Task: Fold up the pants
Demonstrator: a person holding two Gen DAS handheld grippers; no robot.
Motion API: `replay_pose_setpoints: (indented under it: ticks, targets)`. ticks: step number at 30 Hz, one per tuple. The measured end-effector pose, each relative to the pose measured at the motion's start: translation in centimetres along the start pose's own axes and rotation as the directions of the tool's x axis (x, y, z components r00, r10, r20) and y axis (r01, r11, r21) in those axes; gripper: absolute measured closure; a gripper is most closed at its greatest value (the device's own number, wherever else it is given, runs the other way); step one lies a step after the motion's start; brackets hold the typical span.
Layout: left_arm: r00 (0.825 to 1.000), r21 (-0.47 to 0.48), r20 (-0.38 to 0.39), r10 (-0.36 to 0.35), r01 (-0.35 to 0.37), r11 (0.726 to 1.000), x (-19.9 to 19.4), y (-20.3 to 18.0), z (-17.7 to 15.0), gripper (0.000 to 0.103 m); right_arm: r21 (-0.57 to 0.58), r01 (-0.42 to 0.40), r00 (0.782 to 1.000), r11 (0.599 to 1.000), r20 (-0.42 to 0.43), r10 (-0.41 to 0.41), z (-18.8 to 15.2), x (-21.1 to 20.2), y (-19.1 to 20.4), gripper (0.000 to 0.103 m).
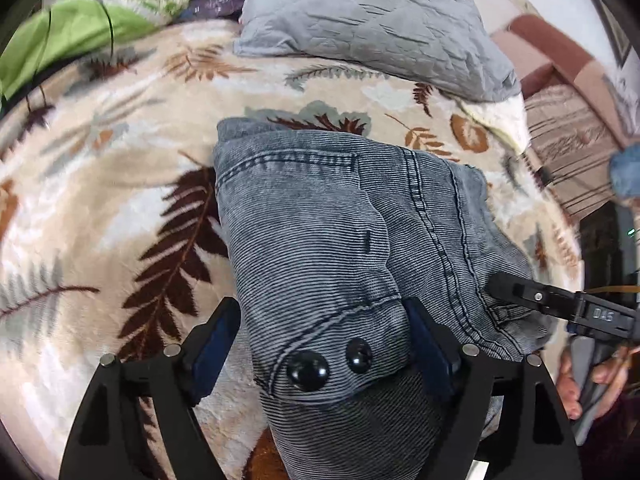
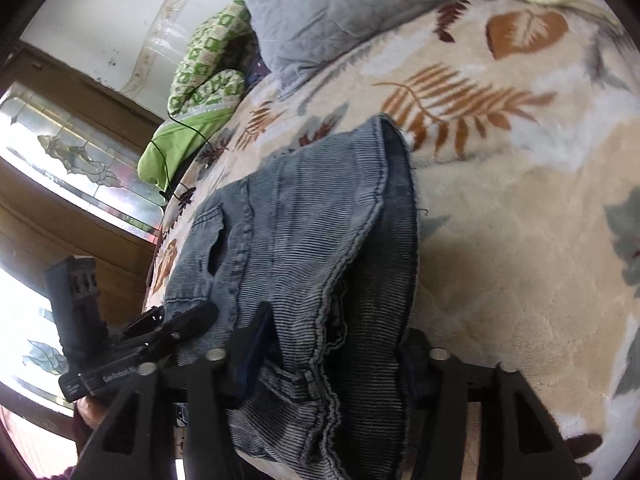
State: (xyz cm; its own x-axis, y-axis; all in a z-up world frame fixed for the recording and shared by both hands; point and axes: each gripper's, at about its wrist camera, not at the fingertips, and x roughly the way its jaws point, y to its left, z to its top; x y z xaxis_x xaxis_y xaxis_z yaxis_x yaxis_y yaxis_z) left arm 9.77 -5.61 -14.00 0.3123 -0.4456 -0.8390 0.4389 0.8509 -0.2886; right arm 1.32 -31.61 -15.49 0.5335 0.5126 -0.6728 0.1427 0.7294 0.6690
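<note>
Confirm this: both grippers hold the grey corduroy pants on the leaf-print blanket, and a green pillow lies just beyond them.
One thing is wrong: the pillow just beyond the corduroy pants is grey, not green, as the left wrist view shows. The left gripper and right gripper do hold them on the leaf-print blanket.

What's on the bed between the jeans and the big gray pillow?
Only bare leaf-print blanket lies between the jeans and the gray pillow; nothing else sits on that strip. The left wrist view shows it best.

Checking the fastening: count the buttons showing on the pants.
2: both black buttons sit side by side on the pants waistband, between the left gripper fingers. Others may be hidden.
</note>
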Motion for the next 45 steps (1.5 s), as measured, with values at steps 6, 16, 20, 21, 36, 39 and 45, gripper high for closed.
replay_pose_setpoints:
  ticks: [6,16,20,21,36,39,45]
  targets:
    - [0.994,-0.012,-0.004,-0.113,0.113,0.994,1.4,-0.3,0.0,0.02,0.007,-0.041,0.999,0.999,0.002,0.041,0.4,1.0,0.0,0.027]
    - [0.995,0.048,0.066,-0.076,0.073,0.996,-0.5,-1.4,0.7,0.066,-0.152,-0.015,0.999,0.988,0.044,0.022,-0.6,1.2,3.5,0.063]
    - [0.993,0.094,0.106,-0.057,0.047,0.994,-2.0,-2.5,1.2,0.069,-0.184,-0.002,0.996,0.983,0.087,0.018,-0.9,0.2,4.5,0.066]
    - [0.992,0.102,0.117,-0.057,0.045,0.994,-2.5,-2.6,1.4,0.069,-0.196,0.004,0.994,0.981,0.104,0.016,-0.8,-0.2,4.9,0.066]
    - [0.955,0.236,0.285,0.086,-0.157,0.959,-4.8,-6.9,9.9,0.069,-0.246,0.003,0.948,0.969,0.308,0.076,6.0,-3.3,6.6,0.066]
    - [0.95,0.239,0.293,0.11,-0.184,0.954,-3.7,-6.9,10.9,0.069,-0.242,0.009,0.948,0.97,0.31,0.068,7.4,-2.5,6.3,0.066]
    - [0.957,0.207,0.259,0.128,-0.184,0.961,-0.5,-5.3,12.4,0.069,-0.226,0.034,0.958,0.974,0.284,0.032,9.8,0.6,5.2,0.066]
